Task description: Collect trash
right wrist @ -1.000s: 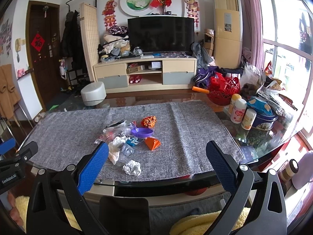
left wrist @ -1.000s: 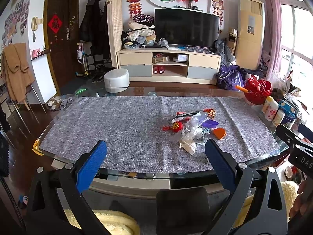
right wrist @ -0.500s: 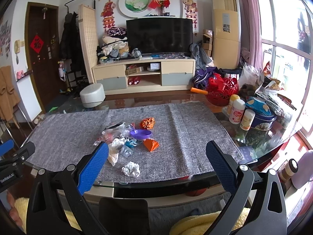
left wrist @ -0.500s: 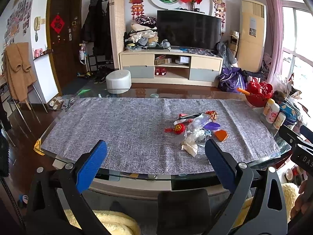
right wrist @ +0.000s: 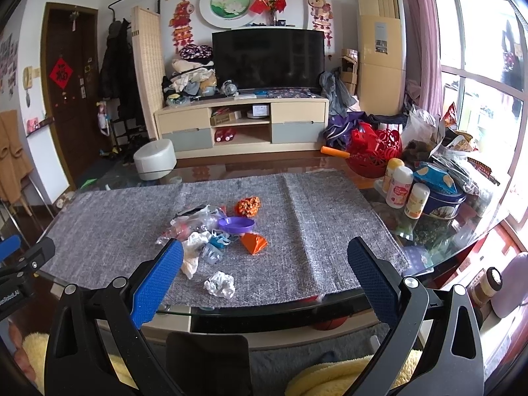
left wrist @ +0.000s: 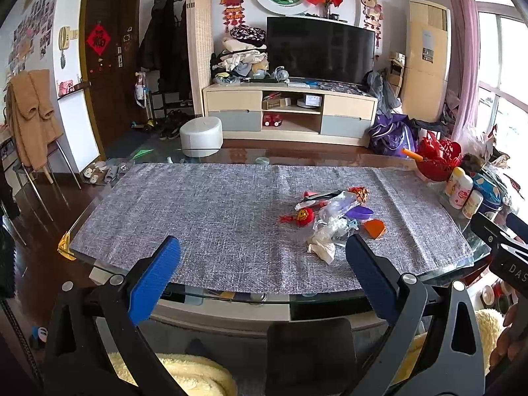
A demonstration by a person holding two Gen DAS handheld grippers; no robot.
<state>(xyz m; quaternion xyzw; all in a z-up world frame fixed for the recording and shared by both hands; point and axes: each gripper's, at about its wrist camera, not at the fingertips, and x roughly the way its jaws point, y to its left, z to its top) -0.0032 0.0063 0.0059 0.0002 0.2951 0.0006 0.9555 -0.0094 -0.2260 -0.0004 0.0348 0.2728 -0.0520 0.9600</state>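
The white letters "DAS" are printed on the black right gripper body (left wrist: 511, 262). On the black left gripper body (right wrist: 15, 292), "Robot.AI" is partly read. A red diamond paper (right wrist: 61, 74) bearing the character "福" is stuck on the dark brown wooden door (right wrist: 71, 99).

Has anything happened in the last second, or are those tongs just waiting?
Both views drifted slightly, so the left tongs and right tongs shifted a little. Nothing was gripped or released. Both remain wide open short of the trash pile, which lies unchanged on the grey cloth.

You get bright daylight from the window (right wrist: 478, 76) on the right, blown out white. Fisheye bends your edges, corners go black; the middle stays sharp.
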